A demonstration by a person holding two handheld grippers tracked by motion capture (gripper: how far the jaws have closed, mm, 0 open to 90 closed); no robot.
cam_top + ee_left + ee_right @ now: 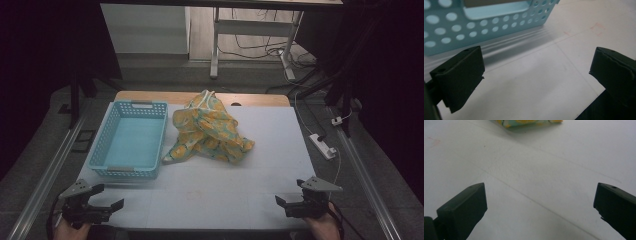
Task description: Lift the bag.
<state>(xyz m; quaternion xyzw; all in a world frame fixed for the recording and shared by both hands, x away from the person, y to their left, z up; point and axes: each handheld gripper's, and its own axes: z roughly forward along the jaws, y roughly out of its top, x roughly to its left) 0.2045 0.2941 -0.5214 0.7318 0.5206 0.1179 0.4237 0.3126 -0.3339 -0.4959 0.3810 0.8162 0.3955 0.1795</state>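
White desk [260, 150] carries an empty blue basket [131, 140] toward its left edge, with a crumpled yellow-patterned cloth [210, 131] just beside it. Left gripper [100, 199] and right gripper [290, 199] rest at the near corners, jaws wide and empty. Judged progress: nothing is grasped or moved yet; the whole job remains.

Hand-held gripper [540, 202] jaws spread wide over white table [544, 170], patterned cloth [524, 122] at top edge
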